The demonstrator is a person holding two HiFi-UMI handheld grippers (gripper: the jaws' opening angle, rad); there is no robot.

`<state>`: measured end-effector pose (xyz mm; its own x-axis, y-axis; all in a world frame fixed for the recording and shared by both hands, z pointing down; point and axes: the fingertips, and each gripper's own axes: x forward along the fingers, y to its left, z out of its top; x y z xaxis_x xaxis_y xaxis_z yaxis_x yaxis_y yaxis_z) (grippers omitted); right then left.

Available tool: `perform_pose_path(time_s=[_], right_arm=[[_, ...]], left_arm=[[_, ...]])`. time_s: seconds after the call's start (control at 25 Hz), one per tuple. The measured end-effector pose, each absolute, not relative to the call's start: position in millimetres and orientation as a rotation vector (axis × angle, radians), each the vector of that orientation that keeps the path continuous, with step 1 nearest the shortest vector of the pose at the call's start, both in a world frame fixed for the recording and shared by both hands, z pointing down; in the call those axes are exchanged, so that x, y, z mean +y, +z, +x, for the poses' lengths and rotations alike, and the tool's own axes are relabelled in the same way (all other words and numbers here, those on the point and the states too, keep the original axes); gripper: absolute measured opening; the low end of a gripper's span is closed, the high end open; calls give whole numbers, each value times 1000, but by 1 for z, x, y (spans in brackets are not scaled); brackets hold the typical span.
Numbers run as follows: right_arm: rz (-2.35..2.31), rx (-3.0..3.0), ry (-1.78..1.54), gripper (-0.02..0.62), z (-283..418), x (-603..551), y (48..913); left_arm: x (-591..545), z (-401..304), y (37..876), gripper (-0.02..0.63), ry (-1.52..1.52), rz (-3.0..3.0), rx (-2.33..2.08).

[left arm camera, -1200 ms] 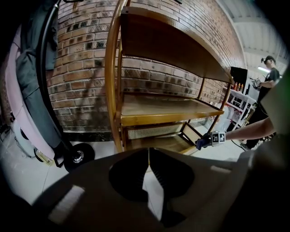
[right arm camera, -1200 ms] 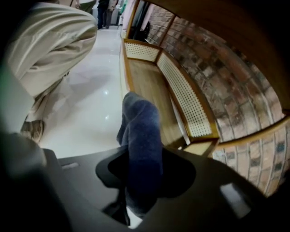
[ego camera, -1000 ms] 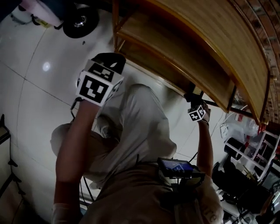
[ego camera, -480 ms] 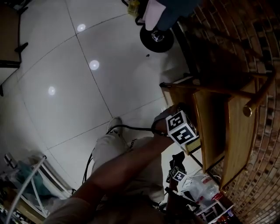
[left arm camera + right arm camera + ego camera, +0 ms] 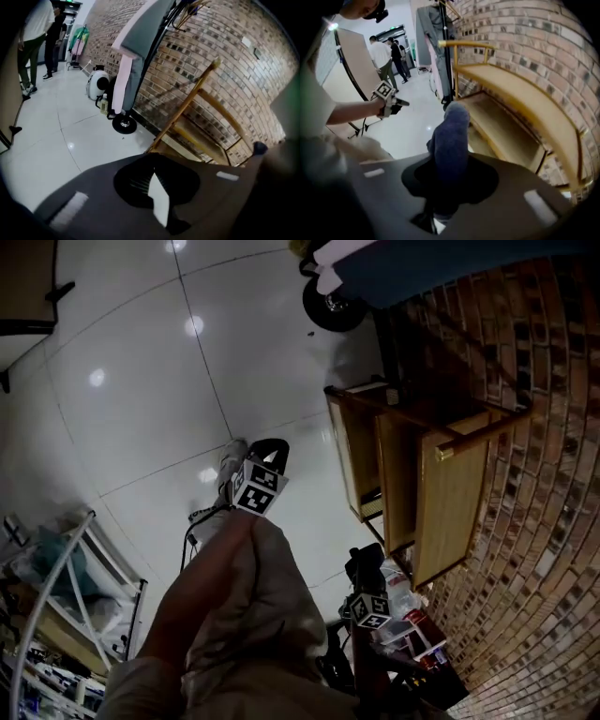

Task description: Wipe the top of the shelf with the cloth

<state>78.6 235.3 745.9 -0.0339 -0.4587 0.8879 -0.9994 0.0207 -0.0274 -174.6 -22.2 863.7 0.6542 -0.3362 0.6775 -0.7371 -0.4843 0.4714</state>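
Note:
The wooden shelf [image 5: 450,484] stands against the brick wall, and its long top board [image 5: 520,93] runs away to the right in the right gripper view. A dark blue cloth [image 5: 450,140] sticks up from between the jaws of my right gripper [image 5: 446,178], which is shut on it. That gripper [image 5: 360,563] is held low near the shelf's near end, short of the top board. My left gripper [image 5: 273,450] hangs over the white floor, left of the shelf. Its jaws [image 5: 157,190] stand almost together with nothing between them. It also shows as the left gripper [image 5: 396,104] in the right gripper view.
A wheeled coat stand [image 5: 334,304] with hanging clothes [image 5: 133,51] is beyond the shelf's far end. A white wire rack [image 5: 66,587] is at the lower left, and bagged items [image 5: 412,620] lie by the shelf's near end. People [image 5: 382,56] stand far back beside a leaning board [image 5: 349,70].
The head view has swung round. My left gripper has moved from beside the shelf's edge out over the floor. My right gripper stays low by the shelf's near end with the cloth.

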Motion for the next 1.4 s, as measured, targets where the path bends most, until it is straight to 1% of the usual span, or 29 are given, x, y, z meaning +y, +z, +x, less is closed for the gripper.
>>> perform_pose_path(time_s=[0.16,0.28,0.52,0.64,0.76,0.88,1.0,1.2,1.4], right_arm=[[1573,-1619,925,86,72,184,645],[1592,-1694,860,84,67,143,571],[1905,-1792,767,85,88,63,426],[2001,-1849,760,86,109,40,368],[2052,-1862,818,84,147,40,336],[2139,-1798,868,84,195,59,321],[2235,-1751,862,84,235,75,284],[2317,-1786,817,84,256,104,216],[2308,-1709,661,85,286,90,175]], left_arm=[[-26,-190,729,5,706,2218,-735],[-49,-187,618,6,681,2297,-691],[-106,-148,407,5,618,2610,-513],[-115,-121,338,6,612,2714,-428],[-109,-80,302,5,613,2788,-355],[-95,-35,284,5,631,2829,-259],[-77,5,266,6,595,2783,-149],[-45,32,241,6,578,2772,-43],[-55,59,239,6,668,2797,-16]])
